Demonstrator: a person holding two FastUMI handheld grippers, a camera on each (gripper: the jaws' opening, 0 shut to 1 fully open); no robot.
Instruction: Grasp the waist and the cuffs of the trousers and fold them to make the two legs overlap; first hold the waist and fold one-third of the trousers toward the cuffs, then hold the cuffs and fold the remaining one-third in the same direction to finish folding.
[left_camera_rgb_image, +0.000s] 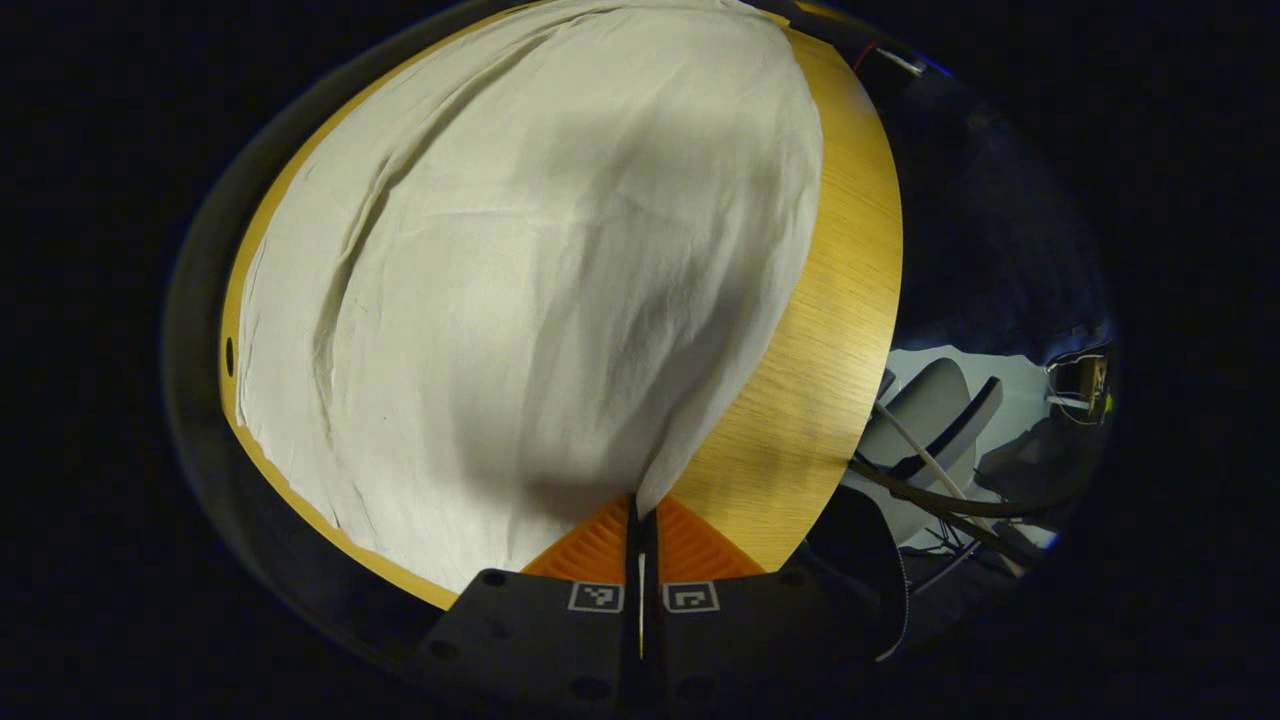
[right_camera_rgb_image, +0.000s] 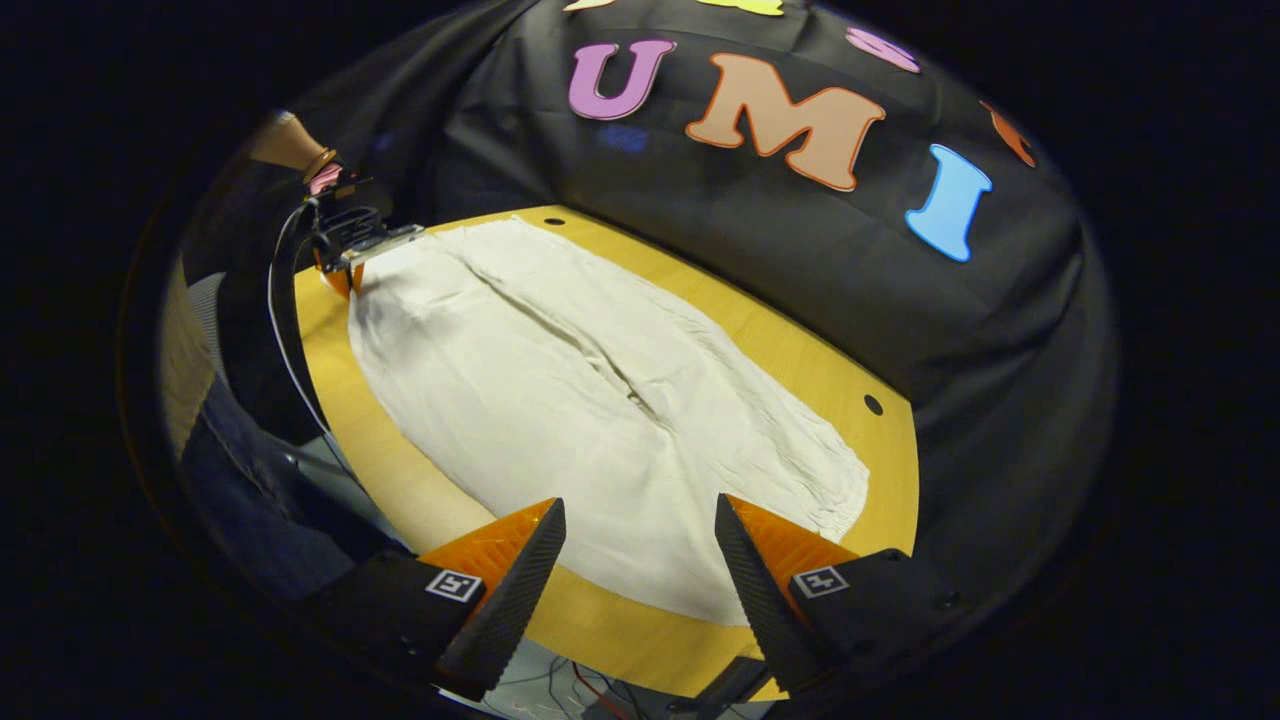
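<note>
White trousers (left_camera_rgb_image: 520, 280) lie spread flat along the round wooden table (left_camera_rgb_image: 840, 300). My left gripper (left_camera_rgb_image: 640, 505) is shut, with a corner of the cloth's edge pinched between its fingers near the table's rim. In the right gripper view the trousers (right_camera_rgb_image: 560, 400) run from near right to far left, with a centre seam between the two legs. There the left gripper (right_camera_rgb_image: 350, 262) sits at the far left end of the trousers. My right gripper (right_camera_rgb_image: 638, 505) hovers open over the near, gathered end, fingers wide apart and nothing between them.
The table (right_camera_rgb_image: 600, 610) has small holes near its rim (right_camera_rgb_image: 873, 404). The black cloth wall (right_camera_rgb_image: 800, 300) rises close behind it. A hand with a wristband (right_camera_rgb_image: 318, 165) holds the left gripper. A grey chair and cables (left_camera_rgb_image: 930, 420) lie beyond the table edge.
</note>
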